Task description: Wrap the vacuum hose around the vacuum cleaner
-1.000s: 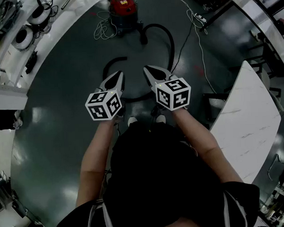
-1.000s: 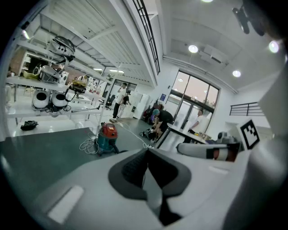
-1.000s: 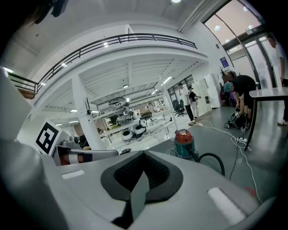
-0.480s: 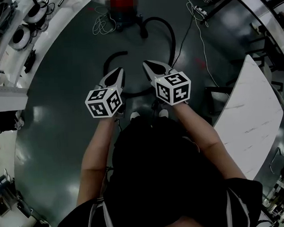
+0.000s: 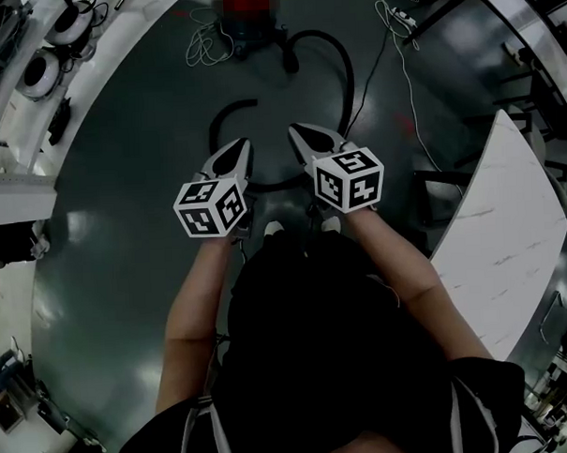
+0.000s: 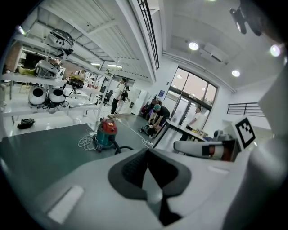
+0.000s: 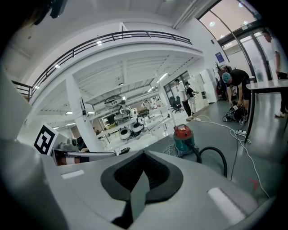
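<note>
Two grippers shut & empty, L gripper (image 5: pixel 237 150) beside R gripper (image 5: pixel 301 134), not touching, hose (image 5: pixel 345 73) looped on floor (image 5: pixel 122 181) ahead, one end at vacuum (image 7: pixel 184 137), well apart from both.

the floor (image 5: pixel 122 181) looks glossy, the hose (image 5: pixel 350 72) matt black, the tabletop (image 5: pixel 494 221) smooth and marble-like.

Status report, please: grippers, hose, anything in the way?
Both shut, empty: left gripper, right gripper. Hose loose on floor, not wrapped; vacuum cleaner ahead. White cable tangled beside it.
</note>
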Tool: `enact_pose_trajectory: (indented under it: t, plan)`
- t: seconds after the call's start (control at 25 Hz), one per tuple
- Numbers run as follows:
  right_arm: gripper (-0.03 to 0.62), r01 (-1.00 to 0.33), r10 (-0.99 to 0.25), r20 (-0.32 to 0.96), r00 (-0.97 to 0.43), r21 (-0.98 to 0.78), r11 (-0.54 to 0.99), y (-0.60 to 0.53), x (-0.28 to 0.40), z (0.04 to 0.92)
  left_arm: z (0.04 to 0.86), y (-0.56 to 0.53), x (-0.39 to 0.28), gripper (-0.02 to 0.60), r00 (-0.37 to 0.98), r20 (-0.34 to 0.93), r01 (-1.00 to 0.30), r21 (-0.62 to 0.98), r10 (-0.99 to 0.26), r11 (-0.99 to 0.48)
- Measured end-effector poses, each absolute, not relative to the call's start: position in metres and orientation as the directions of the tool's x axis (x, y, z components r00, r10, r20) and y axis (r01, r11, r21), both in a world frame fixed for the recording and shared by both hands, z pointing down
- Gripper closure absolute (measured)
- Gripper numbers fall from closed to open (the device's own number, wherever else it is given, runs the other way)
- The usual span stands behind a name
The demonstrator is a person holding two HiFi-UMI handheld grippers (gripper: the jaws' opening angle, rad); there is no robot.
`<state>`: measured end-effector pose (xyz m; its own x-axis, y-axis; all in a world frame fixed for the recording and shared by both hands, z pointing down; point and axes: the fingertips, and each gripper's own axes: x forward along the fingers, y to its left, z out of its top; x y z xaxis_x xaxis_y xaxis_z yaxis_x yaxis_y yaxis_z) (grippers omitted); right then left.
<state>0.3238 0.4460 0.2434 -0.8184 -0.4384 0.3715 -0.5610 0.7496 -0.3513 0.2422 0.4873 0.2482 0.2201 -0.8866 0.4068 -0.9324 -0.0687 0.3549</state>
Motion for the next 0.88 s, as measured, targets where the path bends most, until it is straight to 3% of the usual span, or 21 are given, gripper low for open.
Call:
enact_pose_trajectory:
  t: [0.6,0.88]
  plan:
    - [0.597,-0.636,-0.484,0.433,-0.761,-0.350,0.687,0.444,0.299,0.280,0.288,0.492,0.195,0.571,0.258,0.464,-0.929,0.361,-0.847,-0.085]
    - [0.597,-0.645,-0.457,0.481,-0.749,-0.370,0.668,0.420,0.320,0.310,0.314,0.469,0.204,0.571,0.228,0.499,-0.933,0.357,-0.836,-0.041]
